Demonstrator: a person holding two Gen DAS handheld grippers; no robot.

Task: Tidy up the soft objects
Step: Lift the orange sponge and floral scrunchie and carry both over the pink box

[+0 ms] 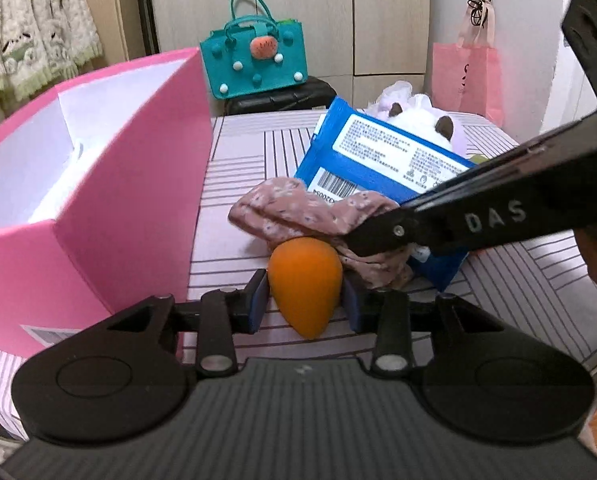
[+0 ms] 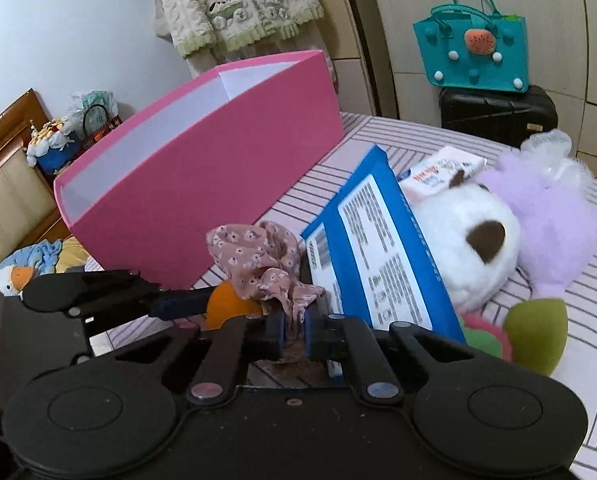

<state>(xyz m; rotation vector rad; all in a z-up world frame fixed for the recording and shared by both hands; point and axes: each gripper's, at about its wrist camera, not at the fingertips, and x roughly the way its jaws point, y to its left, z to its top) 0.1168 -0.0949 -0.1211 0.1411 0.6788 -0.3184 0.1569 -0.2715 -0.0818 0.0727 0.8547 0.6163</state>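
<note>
Both grippers working low over the striped bed cover (image 1: 234, 160), lower centre of each wrist view. Left gripper (image 1: 304, 302) is closing its blue pads on the orange egg-shaped sponge (image 1: 304, 288), the pads touching its flanks near the fat end while the narrow tip is pointing back toward the camera. Right gripper (image 2: 294, 330) is pinching a bunched fold of the floral cloth (image 2: 258, 256), jaws nearly together with only fabric between them; in the left view the same gripper is reaching in from the right of the frame onto the cloth. Cloth is draping over the sponge's far end and lying against the blue packet (image 2: 382, 264), which is leaning on the white plush toy (image 2: 462, 240). Pink box (image 1: 138, 184) is sitting open at the left of the frame, just beside the pile; probably the destination. Handling judgement: the sponge looks light and springy, likely to squash and squirt out if pinched near the taper, so holding across the widest part is looking safest. The cloth is limp and weightless, likely to trail and drag the sponge or packet when lifted; gathering more of the bunch would be helping.
</note>
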